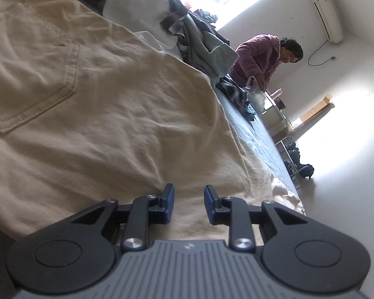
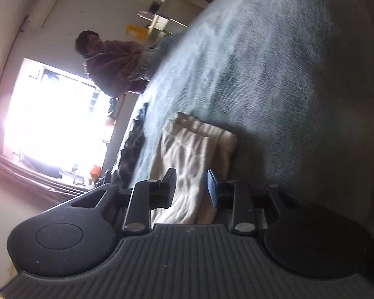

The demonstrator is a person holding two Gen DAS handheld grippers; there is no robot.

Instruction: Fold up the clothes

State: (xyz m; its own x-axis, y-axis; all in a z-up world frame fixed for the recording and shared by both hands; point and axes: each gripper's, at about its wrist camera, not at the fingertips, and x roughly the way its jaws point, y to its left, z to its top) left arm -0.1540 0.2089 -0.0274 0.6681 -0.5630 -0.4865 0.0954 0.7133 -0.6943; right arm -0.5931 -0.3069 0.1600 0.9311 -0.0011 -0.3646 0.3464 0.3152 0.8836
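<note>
Cream trousers (image 1: 92,104) lie spread over the bed, a stitched back pocket (image 1: 37,92) facing up at the left. My left gripper (image 1: 189,203) hovers low over their near edge. Its blue pads (image 1: 169,203) stand apart and no cloth is caught between them. In the right wrist view the folded cream leg ends (image 2: 194,147) lie on the blue-grey bed cover (image 2: 286,74). My right gripper (image 2: 191,186) sits just short of that cloth with its fingers apart and nothing pinched.
A heap of grey and dark clothes (image 1: 199,37) lies beyond the trousers, with a checked garment (image 1: 234,94) beside it. A person in a purple robe (image 1: 259,57) bends over the far side of the bed (image 1: 256,134). Dark clothes (image 2: 134,149) lie along the bed's edge near a bright window.
</note>
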